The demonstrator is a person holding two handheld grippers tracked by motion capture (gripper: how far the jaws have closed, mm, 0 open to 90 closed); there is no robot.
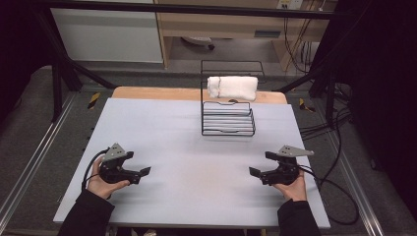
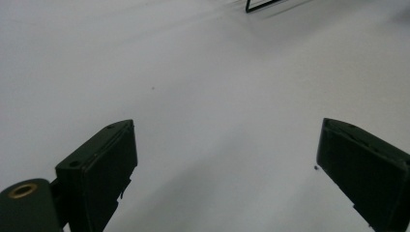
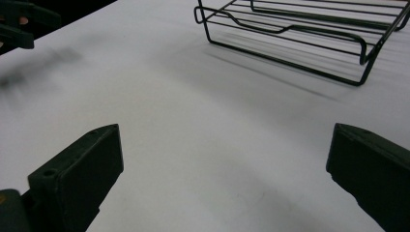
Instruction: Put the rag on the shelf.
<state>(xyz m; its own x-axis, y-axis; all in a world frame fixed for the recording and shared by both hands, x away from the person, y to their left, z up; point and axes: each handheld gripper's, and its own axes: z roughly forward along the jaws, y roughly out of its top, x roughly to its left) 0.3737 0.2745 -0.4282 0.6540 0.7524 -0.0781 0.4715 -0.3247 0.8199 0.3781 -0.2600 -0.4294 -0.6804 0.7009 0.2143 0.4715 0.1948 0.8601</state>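
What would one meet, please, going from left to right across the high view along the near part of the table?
Left black claw held in a hand → bare pale grey table top → right black claw held in the other hand.

The high view is evenly lit from overhead, and the pale table (image 1: 187, 142) comes out bright while the surroundings sink into near black. Detail there is soft and a little grainy. In the left gripper view the surface ahead of the left gripper (image 2: 227, 159) washes out almost white. Ahead of the right gripper (image 3: 225, 169), the wire rack (image 3: 300, 38) throws soft shadows, and the far corner blurs.
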